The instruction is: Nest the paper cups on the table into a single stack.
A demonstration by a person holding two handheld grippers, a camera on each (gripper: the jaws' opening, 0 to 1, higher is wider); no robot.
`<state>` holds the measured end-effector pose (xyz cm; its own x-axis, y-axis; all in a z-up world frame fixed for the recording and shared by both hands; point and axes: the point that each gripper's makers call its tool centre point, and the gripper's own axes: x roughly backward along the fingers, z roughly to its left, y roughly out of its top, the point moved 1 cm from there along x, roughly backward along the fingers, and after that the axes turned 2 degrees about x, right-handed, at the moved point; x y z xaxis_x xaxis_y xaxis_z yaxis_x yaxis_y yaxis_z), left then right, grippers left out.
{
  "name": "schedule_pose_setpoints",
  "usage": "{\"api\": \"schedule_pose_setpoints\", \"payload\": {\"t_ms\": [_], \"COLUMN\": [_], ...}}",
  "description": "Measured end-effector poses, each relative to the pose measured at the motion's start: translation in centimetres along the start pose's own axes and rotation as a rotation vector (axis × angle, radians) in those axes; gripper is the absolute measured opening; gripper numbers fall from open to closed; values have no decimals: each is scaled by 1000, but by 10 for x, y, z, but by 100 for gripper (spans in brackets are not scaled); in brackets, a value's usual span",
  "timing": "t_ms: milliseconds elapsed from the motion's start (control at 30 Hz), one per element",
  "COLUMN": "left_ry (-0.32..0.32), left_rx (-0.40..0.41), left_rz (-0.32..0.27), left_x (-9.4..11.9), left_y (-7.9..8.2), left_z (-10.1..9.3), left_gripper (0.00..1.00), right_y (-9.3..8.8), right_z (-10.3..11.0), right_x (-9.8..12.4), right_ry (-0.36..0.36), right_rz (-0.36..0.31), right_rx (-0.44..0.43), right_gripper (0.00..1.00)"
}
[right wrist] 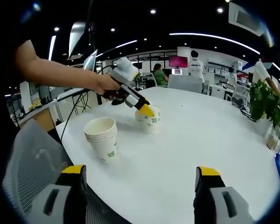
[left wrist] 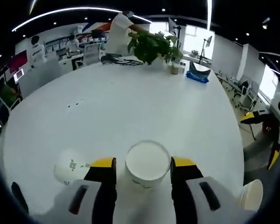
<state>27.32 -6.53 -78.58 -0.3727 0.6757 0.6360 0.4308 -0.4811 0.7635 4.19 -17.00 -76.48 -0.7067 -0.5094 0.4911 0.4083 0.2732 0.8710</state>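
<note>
Left claw (left wrist: 143,163) at bottom centre of my left gripper view, yellow-tipped jaws flanking upright white paper cup (left wrist: 147,164), whether gripping it I cannot tell. Second white paper cup (left wrist: 71,166) lies tipped at lower left on round white worktop (left wrist: 130,107). Right claw (right wrist: 140,179) spread wide, holding nothing. Nested stack of white paper cups (right wrist: 102,137) stands centre-left in my right gripper view.

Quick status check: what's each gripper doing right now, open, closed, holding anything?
Left gripper: jaws around an upright paper cup; whether they grip it cannot be told.
Right gripper: open, holding nothing, over the table.
</note>
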Motion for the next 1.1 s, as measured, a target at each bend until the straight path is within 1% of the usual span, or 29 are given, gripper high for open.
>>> {"api": "schedule_pose_setpoints", "payload": {"t_ms": [133, 300, 400, 433, 567, 700, 767, 867, 967, 1033, 1100], "left_ry": [-7, 1, 3, -2, 1, -7, -12, -26, -39, -53, -65], "left_rx": [-9, -31, -33, -31, -33, -35, -37, -28, -30, -23, -19], "left_rz": [10, -1, -6, -10, -25, -41, -50, -72, -82, -102, -120], "left_x": [-2, -1, 1, 5, 7, 20, 30, 40, 52, 60, 67], "left_y": [-4, -2, -3, -3, 0, 5, 7, 11, 14, 18, 21], "left_z": [-2, -2, -2, -5, -3, -10, -17, -22, -30, -36, -40], "left_gripper": [37, 36, 35, 35, 35, 35, 35, 35, 35, 35, 35], "right_y": [0, 0, 0, 0, 1, 1, 1, 2, 2, 7, 9], "right_z": [0, 0, 0, 0, -1, 0, 0, 1, 0, -3, -3], "right_x": [0, 0, 0, 0, 0, 0, 0, 0, 2, 5, 6], "right_ry": [-3, -3, -3, -3, -4, -3, -2, -2, 1, -7, -7], "right_rz": [2, 1, 0, 0, -3, -2, -7, -2, 0, -17, -19], "right_rx": [2, 5, 5, 6, 6, 9, 9, 15, -3, -20, -24], "right_gripper": [98, 97, 98, 98, 98, 98, 98, 98, 97, 97, 96]}}
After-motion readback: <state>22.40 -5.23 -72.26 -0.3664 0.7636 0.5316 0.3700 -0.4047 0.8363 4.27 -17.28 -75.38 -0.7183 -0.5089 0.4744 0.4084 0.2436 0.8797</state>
